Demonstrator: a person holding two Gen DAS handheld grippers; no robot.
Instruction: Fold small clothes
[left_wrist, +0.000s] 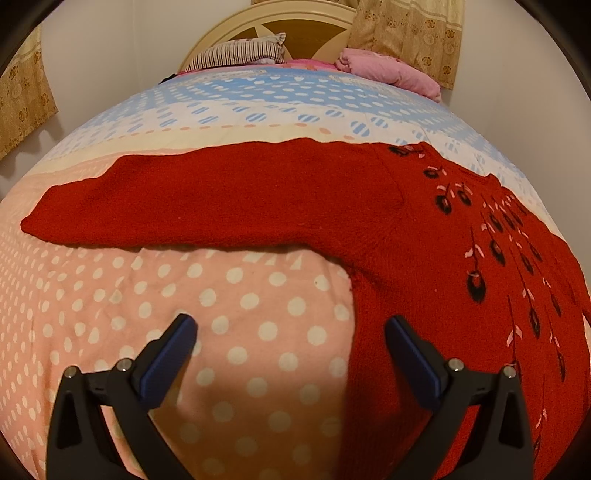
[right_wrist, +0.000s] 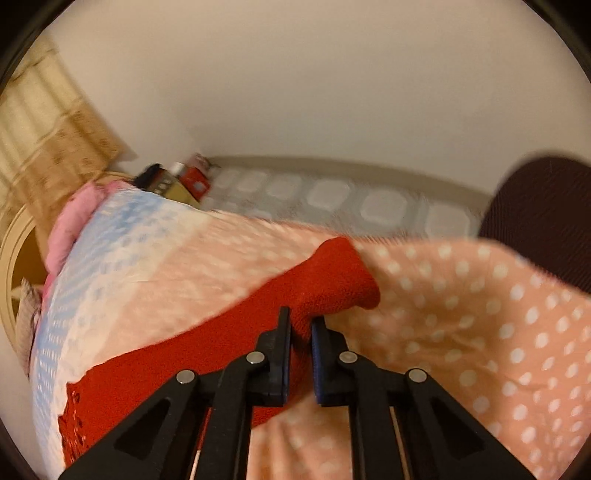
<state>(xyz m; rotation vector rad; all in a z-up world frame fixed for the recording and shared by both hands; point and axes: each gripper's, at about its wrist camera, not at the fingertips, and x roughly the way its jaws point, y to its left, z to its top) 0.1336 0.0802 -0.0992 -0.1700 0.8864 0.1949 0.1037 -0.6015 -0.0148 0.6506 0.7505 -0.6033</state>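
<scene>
A red knit sweater (left_wrist: 424, 258) with black and pink bead flowers lies flat on the bed. One sleeve (left_wrist: 184, 199) stretches out to the left. My left gripper (left_wrist: 290, 328) is open and empty, hovering over the bedspread beside the sweater's side edge, below the sleeve. In the right wrist view my right gripper (right_wrist: 301, 325) is shut on the other red sleeve (right_wrist: 332, 277) near its cuff, and holds it just above the bed. That view is blurred.
The bed has a pink dotted and blue patterned spread (left_wrist: 240, 332). A striped pillow (left_wrist: 240, 53) and a pink blanket (left_wrist: 388, 70) lie by the headboard. A dark chair back (right_wrist: 546, 214) and boxes (right_wrist: 177, 181) stand beside the bed.
</scene>
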